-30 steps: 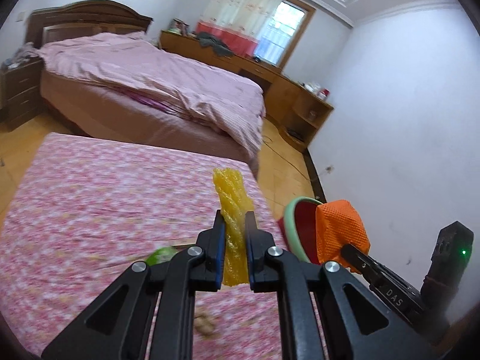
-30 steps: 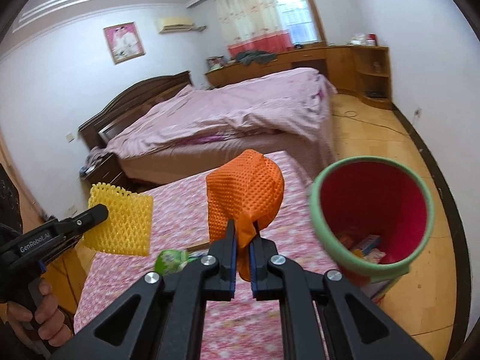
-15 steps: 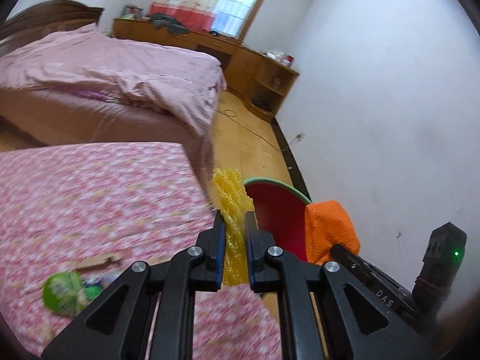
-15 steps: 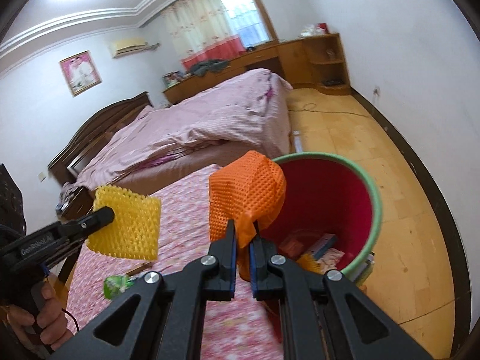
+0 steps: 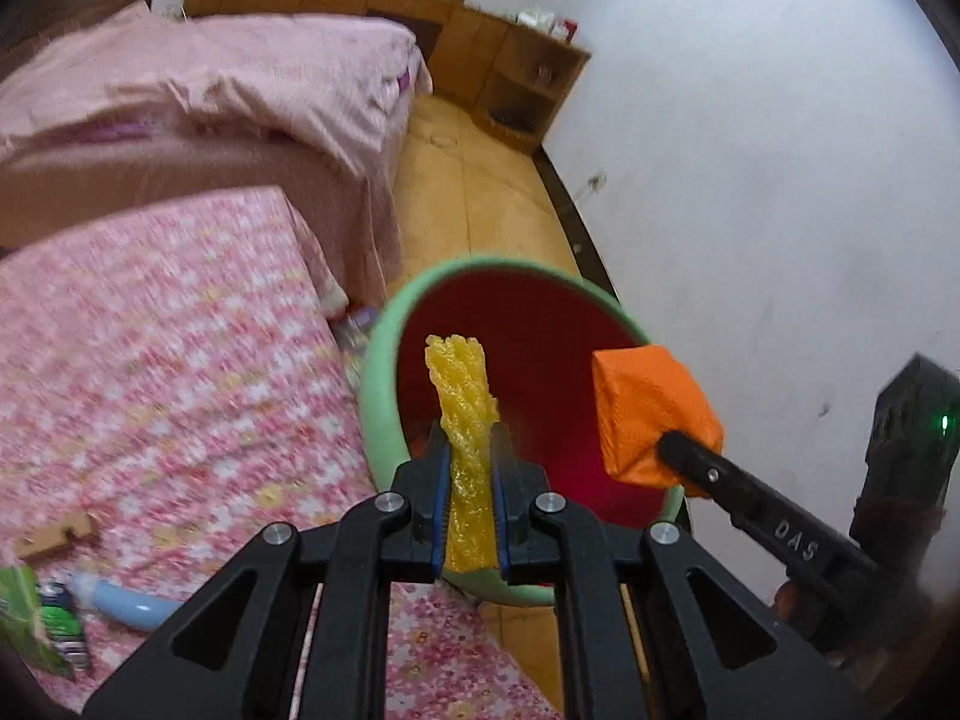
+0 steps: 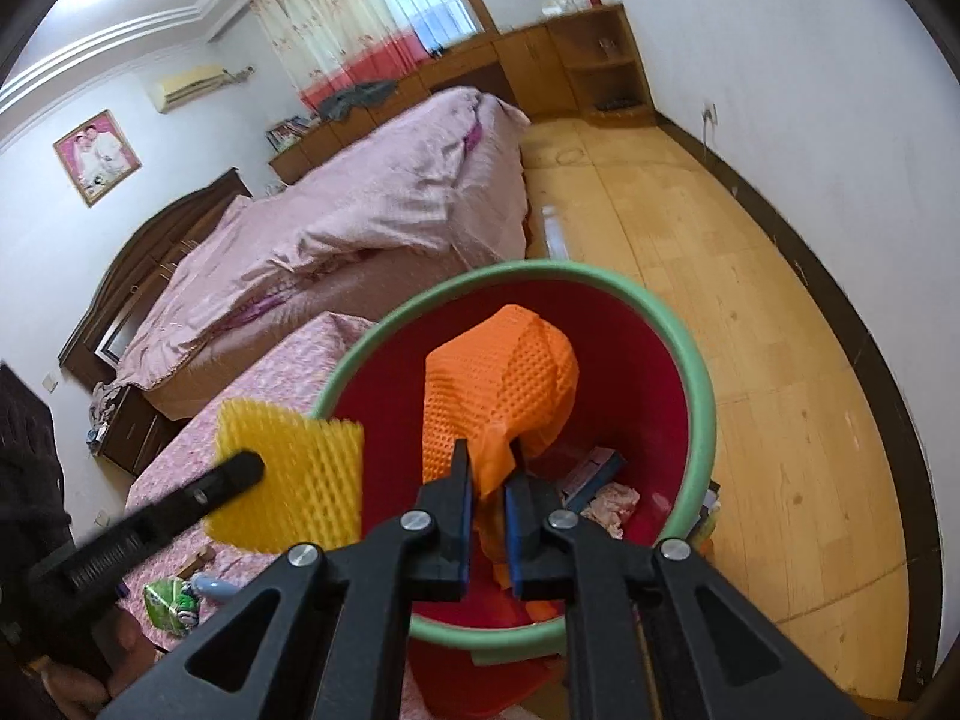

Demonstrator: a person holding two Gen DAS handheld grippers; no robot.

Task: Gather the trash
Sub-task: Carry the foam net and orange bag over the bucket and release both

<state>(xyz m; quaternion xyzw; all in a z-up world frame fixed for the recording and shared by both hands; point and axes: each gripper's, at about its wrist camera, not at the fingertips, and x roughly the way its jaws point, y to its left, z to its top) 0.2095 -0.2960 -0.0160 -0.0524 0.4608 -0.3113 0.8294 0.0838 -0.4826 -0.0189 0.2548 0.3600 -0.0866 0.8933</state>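
Note:
My left gripper (image 5: 469,450) is shut on a yellow foam net (image 5: 465,414) and holds it over the near rim of a red bin with a green rim (image 5: 384,372). My right gripper (image 6: 487,468) is shut on an orange foam net (image 6: 498,378) and holds it above the bin's mouth (image 6: 699,384). The orange net (image 5: 651,414) and right gripper also show in the left wrist view, the yellow net (image 6: 288,480) in the right wrist view. Several scraps of trash (image 6: 606,480) lie inside the bin.
A table with a pink floral cloth (image 5: 150,372) stands left of the bin, with a green packet (image 5: 27,618), a light blue object (image 5: 120,597) and a cardboard scrap (image 5: 51,531) on it. A bed with pink covers (image 6: 372,204) is behind. Wood floor (image 6: 750,312) and white wall are on the right.
Both grippers have swung from over the table to the bin. The orange net now hangs over the bin's inside; the yellow net has reached its near rim.

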